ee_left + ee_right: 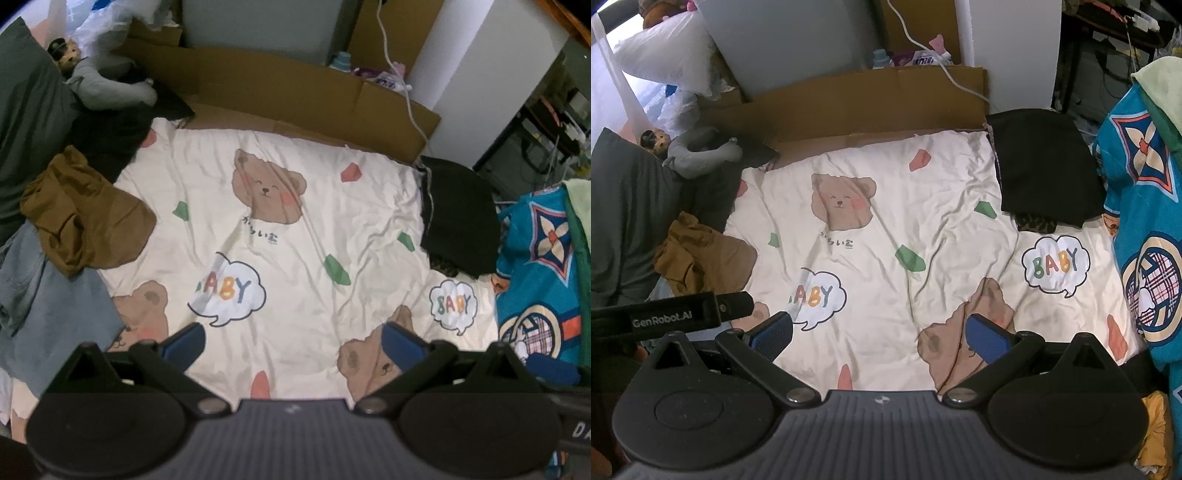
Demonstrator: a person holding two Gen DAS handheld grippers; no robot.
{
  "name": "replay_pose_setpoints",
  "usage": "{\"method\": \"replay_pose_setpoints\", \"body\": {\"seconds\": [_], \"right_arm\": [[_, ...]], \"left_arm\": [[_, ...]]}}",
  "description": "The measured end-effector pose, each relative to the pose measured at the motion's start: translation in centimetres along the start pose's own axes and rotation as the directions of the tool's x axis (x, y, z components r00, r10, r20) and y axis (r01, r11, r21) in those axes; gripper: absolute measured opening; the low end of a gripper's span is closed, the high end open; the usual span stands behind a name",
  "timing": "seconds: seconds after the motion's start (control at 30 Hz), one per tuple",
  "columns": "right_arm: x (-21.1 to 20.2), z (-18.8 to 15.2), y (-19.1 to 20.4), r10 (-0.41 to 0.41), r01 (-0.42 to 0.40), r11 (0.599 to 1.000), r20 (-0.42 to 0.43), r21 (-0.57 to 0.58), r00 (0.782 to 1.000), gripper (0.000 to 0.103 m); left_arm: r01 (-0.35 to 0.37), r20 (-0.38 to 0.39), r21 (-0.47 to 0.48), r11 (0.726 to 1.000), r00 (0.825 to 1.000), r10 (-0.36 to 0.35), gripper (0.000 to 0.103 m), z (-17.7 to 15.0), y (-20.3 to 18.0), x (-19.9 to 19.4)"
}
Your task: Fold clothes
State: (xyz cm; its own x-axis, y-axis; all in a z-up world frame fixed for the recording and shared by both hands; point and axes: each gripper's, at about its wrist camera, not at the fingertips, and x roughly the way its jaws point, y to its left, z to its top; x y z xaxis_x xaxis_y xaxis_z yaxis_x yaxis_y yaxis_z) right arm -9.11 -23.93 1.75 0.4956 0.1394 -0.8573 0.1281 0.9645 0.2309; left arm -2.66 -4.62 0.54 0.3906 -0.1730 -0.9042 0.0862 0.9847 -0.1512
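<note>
Clothes lie around the edges of a cream bedsheet printed with brown bears and "BABY" clouds, whose middle is bare. A crumpled mustard-brown garment sits on the sheet's left edge, overlapping a blue-grey denim piece just below it; in the right wrist view the same brown garment shows at the left. On the far right corner of the sheet rests a folded black garment, stacked on a leopard-patterned piece that peeks out beneath it. A teal fabric with plaid and flower emblems hangs along the right side, with a pale green cloth draped above it.

The left gripper hovers over the near edge of the sheet, its blue-padded fingers spread wide with nothing between them. The right gripper likewise hangs above the sheet, its jaws released and empty; the left device's black body, labelled GenRobot.AI, shows at that view's left.

Beyond the sheet stands a flattened brown cardboard sheet with a white cable trailing over it. A grey plush toy lies against a dark green pillow at the far left.
</note>
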Motion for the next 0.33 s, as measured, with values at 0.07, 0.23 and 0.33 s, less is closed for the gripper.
{"method": "replay_pose_setpoints", "body": {"seconds": [0.07,0.23,0.33], "right_arm": [[-0.01,0.05,-0.03,0.003,-0.003,1.0,-0.001,0.001,1.0,0.103],[-0.08,0.14,-0.14,0.008,-0.008,1.0,-0.001,0.01,1.0,0.103],[-0.22,0.21,-0.1,0.01,-0.01,1.0,0.008,0.008,1.0,0.103]], "left_arm": [[-0.002,-0.006,-0.002,1.0,1.0,0.002,0.103,-0.02,-0.02,0.16],[-0.004,-0.001,-0.001,1.0,1.0,0.004,0.103,-0.01,-0.09,0.11],[-0.003,-0.002,0.0,1.0,1.0,0.003,0.103,-0.03,-0.13,0.19]]}}
